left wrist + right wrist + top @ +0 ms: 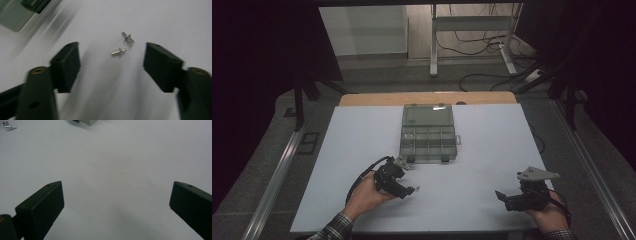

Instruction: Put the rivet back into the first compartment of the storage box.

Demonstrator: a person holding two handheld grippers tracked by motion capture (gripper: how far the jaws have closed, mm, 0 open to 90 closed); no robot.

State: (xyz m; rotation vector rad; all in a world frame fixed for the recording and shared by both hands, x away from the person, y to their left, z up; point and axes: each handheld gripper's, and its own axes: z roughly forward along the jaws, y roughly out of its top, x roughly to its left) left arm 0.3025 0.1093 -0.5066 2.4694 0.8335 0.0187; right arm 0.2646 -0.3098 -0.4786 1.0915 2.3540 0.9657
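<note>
Two handheld grippers work over a white table point(362, 130) in the high view. The left gripper point(412, 190), held in the person's left hand point(364, 196), sits low over the near-left part of the surface, its jaws pointing to the right. The right gripper point(501, 196) rests in the right hand point(548, 216) near the table's front right corner, jaws pointing left, well apart from the other. A clear compartment box point(429, 134) lies closed at the middle of the table, beyond the left gripper. The small parts by the left jaws are too small to make out from up here.

Seen from the left gripper view, two small metal rivets point(119, 51) lie on the white surface just ahead of the jaws, in line with the gap between them. They lie close beside each other, the farther one point(128, 37) slightly to the right. The jaws stand apart, partly closed in, and neither pad touches a rivet. A corner of the box point(15, 17) shows at the upper left, blurred.

From the right gripper view, the jaws are spread wide with bare table between them. The rivets point(8, 126) appear far off at the upper left, and an edge of the box point(87, 122) shows at the top.
</note>
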